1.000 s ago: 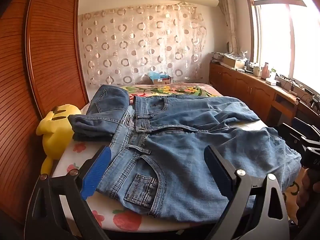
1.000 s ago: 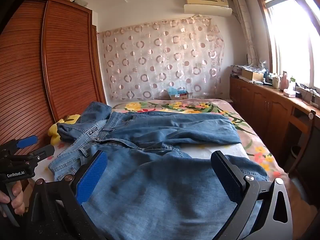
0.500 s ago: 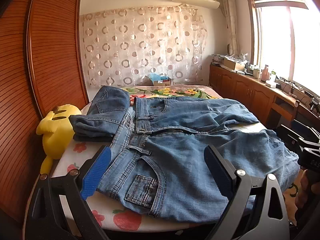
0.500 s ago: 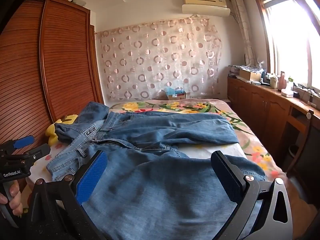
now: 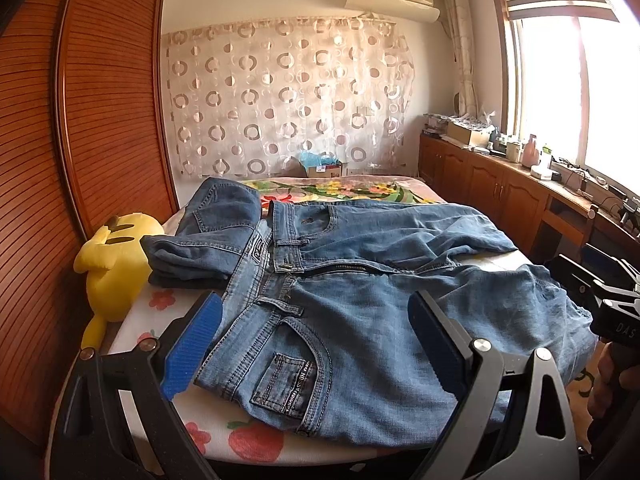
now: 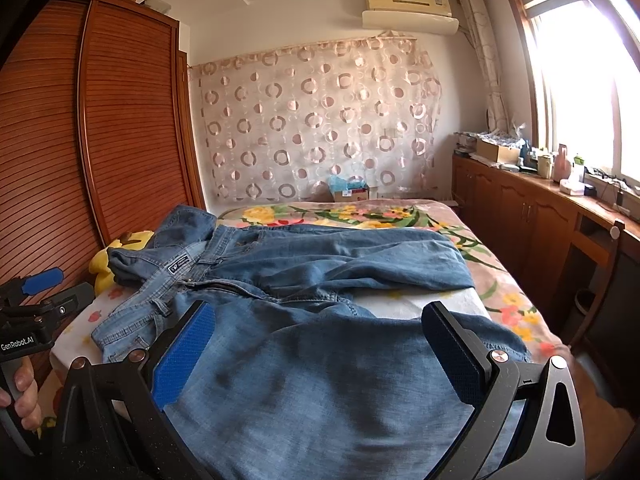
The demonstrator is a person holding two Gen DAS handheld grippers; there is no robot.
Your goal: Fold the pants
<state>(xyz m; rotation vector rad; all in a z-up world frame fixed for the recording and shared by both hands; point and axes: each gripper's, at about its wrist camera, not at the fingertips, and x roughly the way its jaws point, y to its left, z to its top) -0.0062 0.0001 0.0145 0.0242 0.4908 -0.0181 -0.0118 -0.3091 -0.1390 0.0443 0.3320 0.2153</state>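
Blue jeans [image 5: 360, 308] lie spread across the near end of the bed, waistband to the left, legs running right, zip undone. In the right wrist view the near leg of the jeans [image 6: 320, 360] fills the foreground. My left gripper [image 5: 312, 340] hovers open over the waistband and back pocket, holding nothing. My right gripper [image 6: 316, 348] hangs open above the near leg, nothing between its fingers. A second folded pair of jeans [image 5: 200, 244] rests at the left by the waistband.
A yellow plush toy [image 5: 112, 264] sits at the bed's left edge against a wooden wardrobe [image 5: 100, 120]. The flowered bedspread [image 6: 360, 216] stretches to the back. Wooden cabinets [image 6: 520, 208] line the right wall under the window. A hand [image 6: 24, 396] grips the other tool.
Both views have shifted only slightly; the grippers stay open and the jeans lie as before.
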